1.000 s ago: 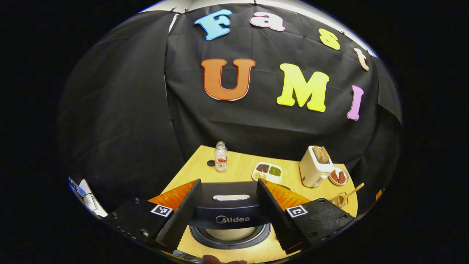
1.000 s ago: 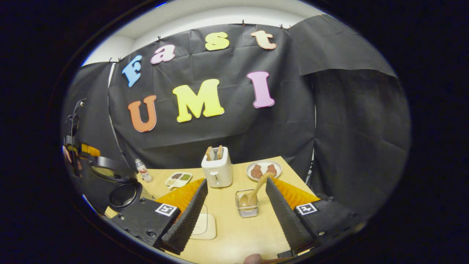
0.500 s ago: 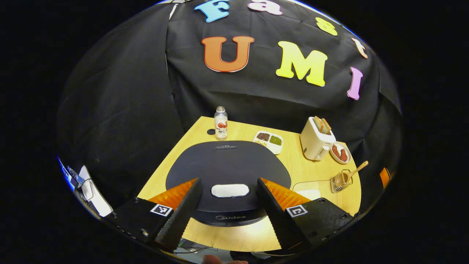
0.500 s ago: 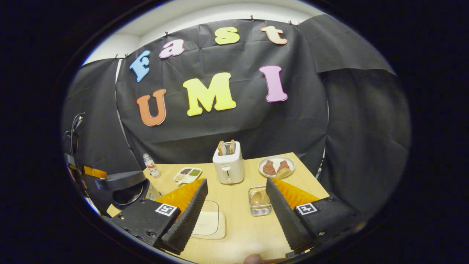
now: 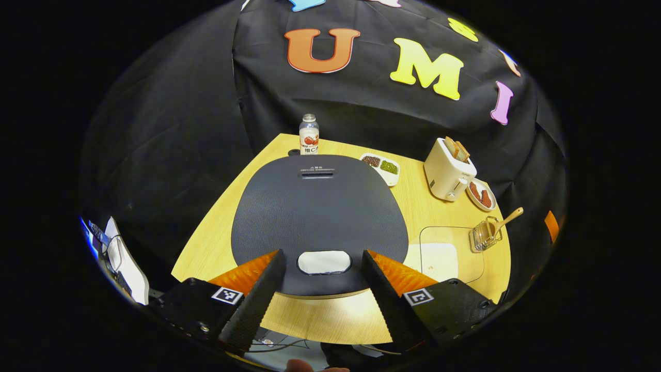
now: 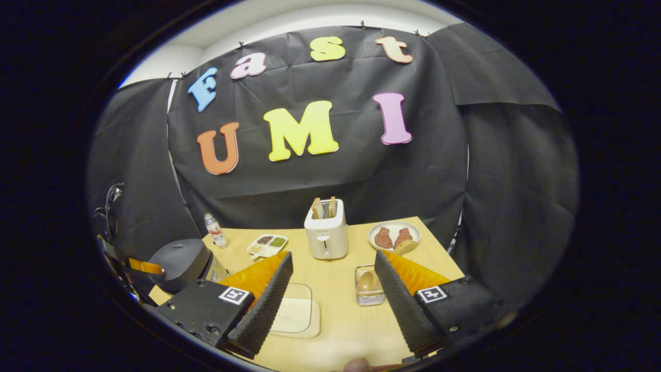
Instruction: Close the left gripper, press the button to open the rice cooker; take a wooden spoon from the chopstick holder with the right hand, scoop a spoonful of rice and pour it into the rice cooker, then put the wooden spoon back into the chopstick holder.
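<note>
Tabletop [image 5: 222,232] bears shut rice cooker [image 5: 317,217], fingers [image 5: 253,310] spread.

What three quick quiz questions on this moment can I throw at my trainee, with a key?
1. True or false: the rice cooker has its lid shut.
2. Where is the wooden spoon? A) held in a tool; B) standing in the chopstick holder; C) inside the rice cooker.
3. Fill the gap: the left tool has its jaws ____, one on each side of the white button.

Key: 1 true; 2 B; 3 open.
</note>
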Demonstrator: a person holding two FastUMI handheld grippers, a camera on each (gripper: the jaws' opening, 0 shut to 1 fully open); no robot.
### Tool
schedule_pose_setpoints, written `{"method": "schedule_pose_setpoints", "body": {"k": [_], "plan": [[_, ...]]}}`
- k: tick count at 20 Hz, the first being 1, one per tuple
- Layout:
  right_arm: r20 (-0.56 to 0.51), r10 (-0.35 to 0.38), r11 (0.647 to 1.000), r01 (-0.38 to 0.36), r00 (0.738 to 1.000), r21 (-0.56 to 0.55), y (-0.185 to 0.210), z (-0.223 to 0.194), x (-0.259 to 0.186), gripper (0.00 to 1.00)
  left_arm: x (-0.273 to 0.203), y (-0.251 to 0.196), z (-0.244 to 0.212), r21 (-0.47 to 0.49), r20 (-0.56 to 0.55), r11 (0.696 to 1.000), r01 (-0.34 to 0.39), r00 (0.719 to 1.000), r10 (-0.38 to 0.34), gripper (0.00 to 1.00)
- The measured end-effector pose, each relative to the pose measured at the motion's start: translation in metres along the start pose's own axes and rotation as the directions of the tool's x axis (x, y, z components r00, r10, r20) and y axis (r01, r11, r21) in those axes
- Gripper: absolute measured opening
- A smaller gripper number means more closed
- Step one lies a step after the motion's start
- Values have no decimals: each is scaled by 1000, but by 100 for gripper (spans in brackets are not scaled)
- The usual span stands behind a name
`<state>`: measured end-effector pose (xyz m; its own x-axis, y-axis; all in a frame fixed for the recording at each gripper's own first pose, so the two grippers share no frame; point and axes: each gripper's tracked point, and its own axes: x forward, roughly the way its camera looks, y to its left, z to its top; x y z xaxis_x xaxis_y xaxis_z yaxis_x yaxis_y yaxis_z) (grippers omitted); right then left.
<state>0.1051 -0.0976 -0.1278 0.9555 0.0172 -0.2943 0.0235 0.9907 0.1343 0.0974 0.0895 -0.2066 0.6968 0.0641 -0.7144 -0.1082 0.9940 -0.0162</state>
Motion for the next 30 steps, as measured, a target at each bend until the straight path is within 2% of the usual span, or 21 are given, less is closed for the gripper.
{"method": "schedule_pose_setpoints", "body": {"k": [9,14,16,17,21,25,30], "plan": [[-8,6,1000,-6,1000,2,7,-3,0,100,3,4,-17,59,-50,998,3,999,0,99],[15,7,1000,-7,1000,-18,12,7,-1,99,3,3,-12,57,-15,998,0,1000,1,98],[29,3,1000,-3,1000,-23,12,14,-2,100,2,3,-6,23,-9,1000,8,1000,-7,100],[34,2,1000,-1,999,-24,12,16,-2,100,-2,1,-3,2,-2,1000,19,1000,-19,97],[70,1,1000,1,998,-28,18,35,-6,100,-19,-9,32,-5,122,999,51,991,-50,95],[102,3,1000,0,995,-28,28,52,-14,99,-56,-28,72,54,280,994,93,954,-105,95],[164,-30,1000,31,986,-3,35,79,-36,99,-104,-60,110,129,475,982,137,861,-182,95]]}}
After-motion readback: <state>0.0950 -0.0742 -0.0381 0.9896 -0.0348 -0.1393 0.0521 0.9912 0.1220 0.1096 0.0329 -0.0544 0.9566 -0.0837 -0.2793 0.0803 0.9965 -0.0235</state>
